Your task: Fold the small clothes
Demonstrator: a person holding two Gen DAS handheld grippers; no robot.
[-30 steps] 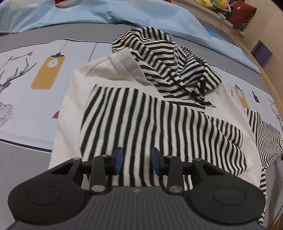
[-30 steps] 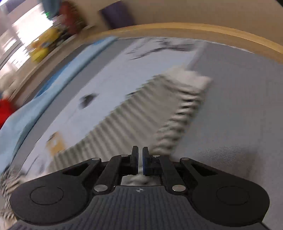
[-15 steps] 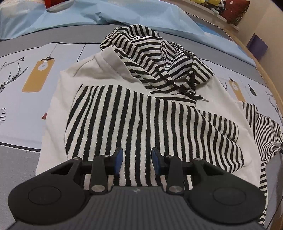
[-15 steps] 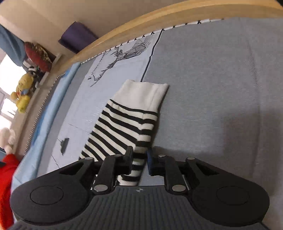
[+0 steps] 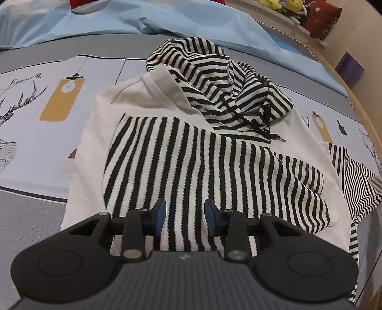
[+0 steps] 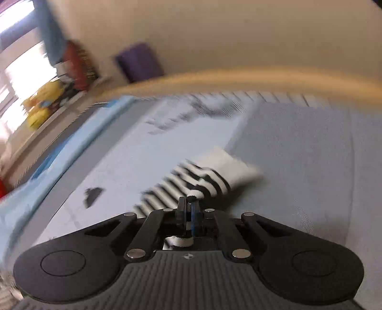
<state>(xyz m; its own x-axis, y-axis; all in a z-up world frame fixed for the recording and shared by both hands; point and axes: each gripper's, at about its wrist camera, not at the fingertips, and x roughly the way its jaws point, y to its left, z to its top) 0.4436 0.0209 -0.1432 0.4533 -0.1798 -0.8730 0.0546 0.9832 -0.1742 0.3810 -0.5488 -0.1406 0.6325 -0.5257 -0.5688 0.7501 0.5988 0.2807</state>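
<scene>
- Your left tool (image 5: 185,212) hangs over the lower middle of its frame with its blue pads spread partway apart; nothing sits between them and they pinch nothing.
- Below that tool lies the hoodie (image 5: 198,152), white with black stripes, spread across the centre of the left view on the printed bed cover (image 5: 35,133).
- One striped sleeve is folded across the hoodie's body; the striped hood (image 5: 214,78) is bunched at the upper middle, its drawstrings trailing to the right.
- A light blue sheet (image 5: 119,21) runs along the top of that frame.
- Your right tool (image 6: 188,212) has its pads pressed together on a fold of the other striped sleeve (image 6: 205,178); white fabric shows between the pads and behind them.
- That sleeve's white cuff (image 6: 229,164) points toward the right of centre in the right view, which is blurred.
- The wooden bed edge (image 6: 214,81) curves across the upper part of that view.
</scene>
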